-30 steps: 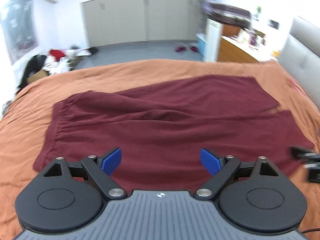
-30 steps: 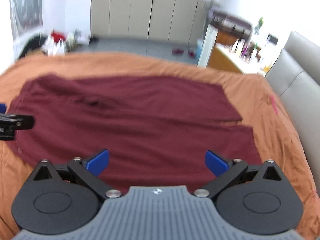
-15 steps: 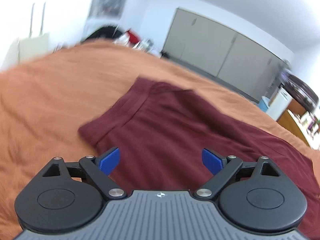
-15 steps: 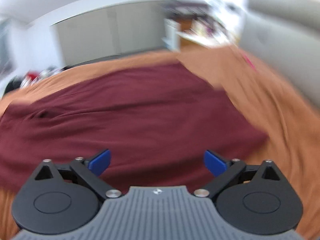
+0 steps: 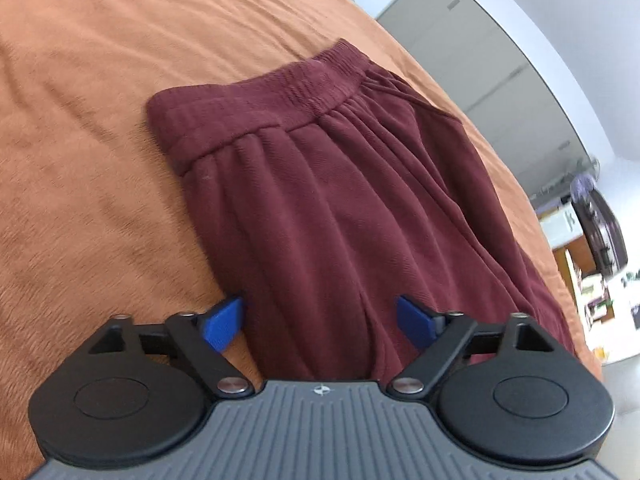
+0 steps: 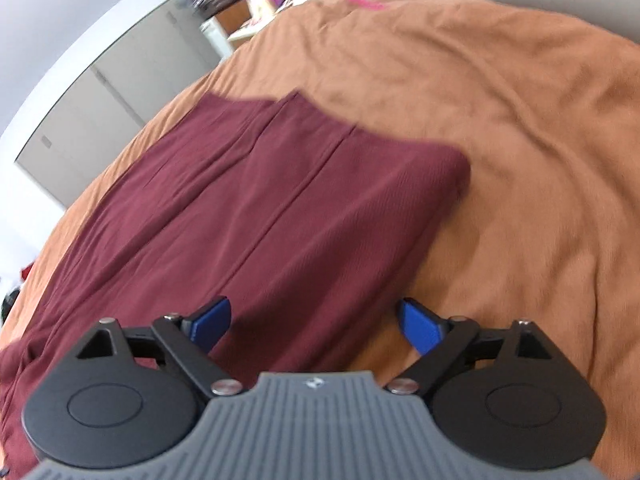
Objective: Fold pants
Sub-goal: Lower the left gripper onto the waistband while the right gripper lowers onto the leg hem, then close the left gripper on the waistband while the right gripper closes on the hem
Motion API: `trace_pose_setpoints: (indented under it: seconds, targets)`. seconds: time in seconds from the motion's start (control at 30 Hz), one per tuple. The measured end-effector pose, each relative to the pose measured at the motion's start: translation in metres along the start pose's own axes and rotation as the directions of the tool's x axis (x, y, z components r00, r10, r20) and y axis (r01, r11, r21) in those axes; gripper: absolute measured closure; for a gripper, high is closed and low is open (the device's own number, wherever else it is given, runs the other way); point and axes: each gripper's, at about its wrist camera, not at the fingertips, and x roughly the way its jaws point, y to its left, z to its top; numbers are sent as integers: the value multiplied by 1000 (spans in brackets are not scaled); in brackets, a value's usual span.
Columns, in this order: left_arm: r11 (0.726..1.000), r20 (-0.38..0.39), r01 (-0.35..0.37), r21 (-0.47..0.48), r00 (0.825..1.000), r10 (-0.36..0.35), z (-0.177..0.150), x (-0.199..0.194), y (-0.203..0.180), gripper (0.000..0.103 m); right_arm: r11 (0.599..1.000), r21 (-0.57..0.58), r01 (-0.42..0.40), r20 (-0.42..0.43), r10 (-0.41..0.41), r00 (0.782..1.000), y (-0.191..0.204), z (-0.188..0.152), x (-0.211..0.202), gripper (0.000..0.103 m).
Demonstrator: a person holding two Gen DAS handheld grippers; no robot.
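Across the orange bedspread the dark red pants are lying flat, and everything else is sitting around them. Their gathered waistband is showing in the left wrist view, with the bedspread reaching past it on the near side and cupboard doors standing well beyond the far edge of the pants. The leg ends are showing in the right wrist view, one leg lying partly over the other, with a pink mark on the bedspread well beyond the hems.

The left gripper is hanging above the pants just below the waistband, tilted downward. Its jaws are standing spread wide; one blue pad is sitting over the near edge of the pants and the other over the cloth, and nothing is being pinched.

The right gripper is hanging over the near edge of the pants by the hems, also tilted downward. Its jaws have just been closing a little, yet they are standing wide apart, one pad over the cloth and one over the bedspread, with no cloth being gripped between them.
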Motion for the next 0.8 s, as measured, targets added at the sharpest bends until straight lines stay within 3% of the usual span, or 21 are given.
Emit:
trace_pose_setpoints:
  seconds: [0.1, 0.17, 0.2, 0.23, 0.27, 0.33, 0.37, 0.4, 0.47, 0.63, 0.8]
  targets:
    - [999, 17, -11, 49, 1000, 10, -4, 4, -7, 0, 1000, 27, 7, -5, -7, 1000, -3, 12, 13, 13]
    - [998, 32, -6, 64, 999, 4, -5, 5, -10, 0, 1000, 23, 6, 3, -6, 1000, -3, 15, 14, 19]
    - [998, 34, -10, 63, 999, 7, -4, 5, -9, 0, 1000, 11, 20, 10, -20, 1000, -1, 17, 17, 38]
    - [998, 28, -20, 61, 999, 19, -4, 7, -10, 0, 998, -6, 63, 26, -63, 998, 2, 18, 18, 69]
    - [998, 21, -28, 64, 999, 27, -4, 9, -11, 0, 994, -22, 107, 46, -105, 993, 4, 19, 18, 81]
    - [996, 22, -33, 80, 999, 31, -4, 9, -13, 0, 996, -9, 93, 57, -92, 994, 1, 21, 17, 97]
    - [996, 31, -30, 84, 999, 27, -4, 9, -13, 8, 998, 10, 66, 51, -66, 997, -2, 21, 18, 97]
    - [995, 48, -45, 95, 998, 41, -6, 7, -14, 42, 998, 21, 56, 47, -57, 997, -5, 22, 19, 98]
    - [986, 66, -108, 129, 993, 100, -5, 7, -14, 81, 999, 42, 33, 46, -35, 998, -10, 23, 18, 99]
    - [1000, 56, -18, -1, 998, 18, -3, 3, 7, 89, 997, 58, 43, 82, -48, 996, -11, 18, 11, 101]
    - [998, 129, -4, 60, 992, -3, -9, -15, -4, 91, 997, -35, 68, 193, -60, 979, 10, 13, -9, 101]
